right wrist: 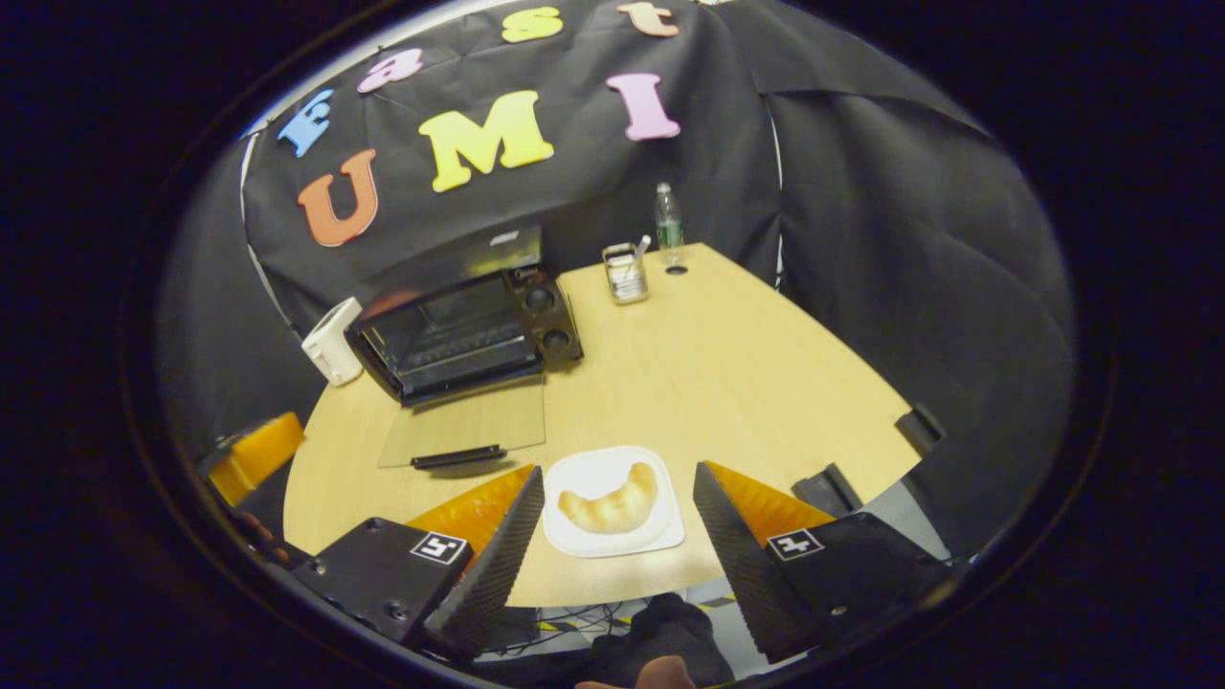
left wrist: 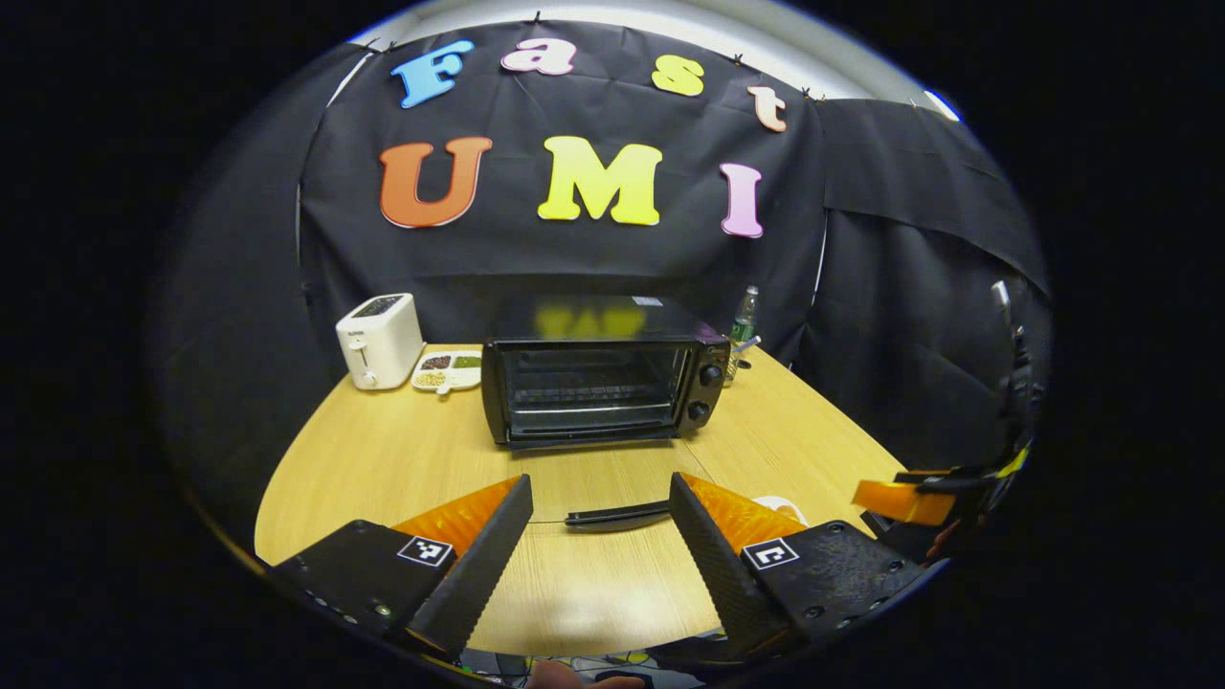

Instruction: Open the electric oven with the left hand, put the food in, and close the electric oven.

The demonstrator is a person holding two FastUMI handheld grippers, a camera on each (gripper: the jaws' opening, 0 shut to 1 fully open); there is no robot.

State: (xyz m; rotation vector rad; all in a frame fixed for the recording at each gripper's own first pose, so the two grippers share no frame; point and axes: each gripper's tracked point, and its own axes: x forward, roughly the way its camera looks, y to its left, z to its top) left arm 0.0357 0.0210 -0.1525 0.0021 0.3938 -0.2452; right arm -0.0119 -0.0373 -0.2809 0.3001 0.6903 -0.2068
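left gripper view
oven [left wrist: 598, 383]: mid-table, door [left wrist: 617, 517] dropped flat toward camera, glass see-through, cavity and rack exposed
left gripper [left wrist: 600, 536]: fingers spread wide, nothing between them, hanging just above the door handle, no contact
step: opening looks done; food not in yet
clutter: toaster [left wrist: 379, 340] and snack dish [left wrist: 447, 371] left of oven, bottle [left wrist: 745, 316] behind its right corner, all clear of the door

right gripper view
food: croissant [right wrist: 610, 505] on white plate [right wrist: 660, 536], near table front edge, just right of the open door [right wrist: 469, 431]
right gripper [right wrist: 617, 536]: fingers apart, straddling the plate, not touching it
next move (judgement): drop, pinch croissant or plate, lift over door lip, slide onto rack
edges: plate sits close to table front edge; door handle sticks out beside the carry path
open room: bare tabletop [right wrist: 727, 364] right of oven, wide; cup holder [right wrist: 625, 273] and bottle far back
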